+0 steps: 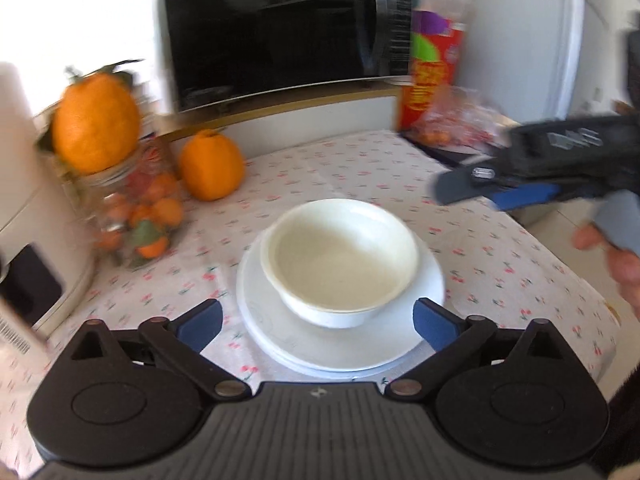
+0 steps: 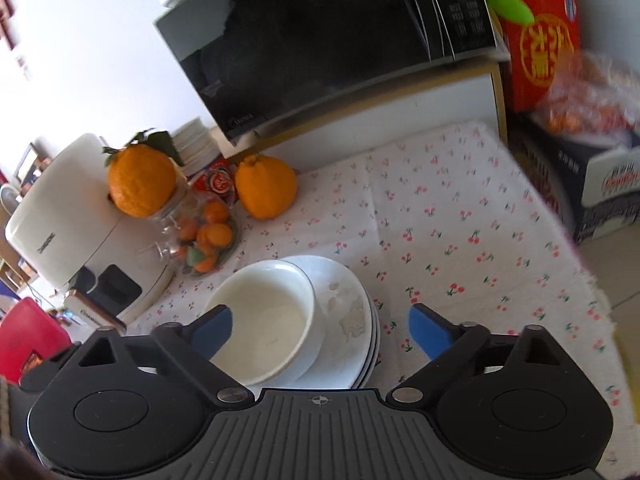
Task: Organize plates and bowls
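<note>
I am looking down both sets of tongs at a white bowl that is sitting inside a stack of white plates on the cherry-print tablecloth. The bowl is nested off centre, toward the stack's 10 o'clock edge in the right wrist view, so the top plate's worn, blotchy face is showing at 3 o'clock of it. I judge the pile is built this way because flat plates make the steady base and the deep bowl can only sit on top.

My left gripper is gaping wide, nothing pressed between its blue pads. The stack is lying straight ahead at 12 o'clock, and the bowl's near wall is showing between the fingertips without touching either one.

My right gripper is likewise spread wide and carrying nothing. From its camera the bowl is sitting at about 10 o'clock, partly behind the left pad, while the plates' stacked rims are filling the gap between the fingers. In the left wrist view that same tool is hanging at 2 o'clock, above the cloth and apart from the dishes, a hand gripping its handle.

Oranges, a glass jar of small fruit and a microwave are crowding the far side at 11 to 12 o'clock, which I take as the reason the dishes are gathered on the open near part of the cloth.
</note>
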Tool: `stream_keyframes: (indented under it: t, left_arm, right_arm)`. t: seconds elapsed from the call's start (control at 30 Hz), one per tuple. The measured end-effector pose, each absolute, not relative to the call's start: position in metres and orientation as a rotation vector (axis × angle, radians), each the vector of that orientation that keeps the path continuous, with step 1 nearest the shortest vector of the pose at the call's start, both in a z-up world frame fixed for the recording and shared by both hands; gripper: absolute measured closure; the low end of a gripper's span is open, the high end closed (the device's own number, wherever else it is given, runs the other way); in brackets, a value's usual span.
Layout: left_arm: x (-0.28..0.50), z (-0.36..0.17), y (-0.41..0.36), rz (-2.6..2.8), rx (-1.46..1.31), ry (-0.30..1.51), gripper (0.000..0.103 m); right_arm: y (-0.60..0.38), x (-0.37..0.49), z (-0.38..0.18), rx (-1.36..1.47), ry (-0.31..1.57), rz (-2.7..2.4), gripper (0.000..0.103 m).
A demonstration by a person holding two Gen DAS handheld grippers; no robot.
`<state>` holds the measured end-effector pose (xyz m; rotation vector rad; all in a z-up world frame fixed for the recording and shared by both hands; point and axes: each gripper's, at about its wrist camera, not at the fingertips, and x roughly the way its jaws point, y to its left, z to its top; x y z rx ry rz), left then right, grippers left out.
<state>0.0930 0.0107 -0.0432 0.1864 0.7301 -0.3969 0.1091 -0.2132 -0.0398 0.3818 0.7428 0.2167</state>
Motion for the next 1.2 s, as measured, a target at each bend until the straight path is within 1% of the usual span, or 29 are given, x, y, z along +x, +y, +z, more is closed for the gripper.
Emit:
stream_keyframes:
  t: [0.27, 0.4, 0.57, 0.73, 0.87, 1.2]
  left_arm:
    - [0.079, -0.035, 0.022, -0.165, 0.026, 0.893, 0.000]
    - [0.065, -0.038, 0.026, -0.100, -0.044, 0.888, 0.000]
    - [0.057, -0.048, 0.021, -0.037, 0.010, 0.897, 0.000]
    - [0.054, -0.056, 0.019, 0.006, 0.035, 0.906, 0.000]
    - [0.055, -0.059, 0.016, 0.020, 0.052, 0.909, 0.000]
    - [0.063, -0.069, 0.012, 0.010, 0.046, 0.954, 0.000]
  right_arm:
    - [-0.198, 0.069, -0.018, 0.212, 0.766, 0.132, 0.000]
    - [-0.190, 0.051, -0.023, 0.177, 0.777, 0.105, 0.000]
    - [-0.182, 0.044, -0.040, 0.152, 0.770, 0.059, 0.000]
    - [-0.179, 0.044, -0.057, 0.145, 0.807, 0.061, 0.000]
    - [-0.174, 0.046, -0.062, 0.105, 0.812, 0.071, 0.000]
    - [-0.176, 0.060, -0.073, 0.118, 0.873, 0.085, 0.000]
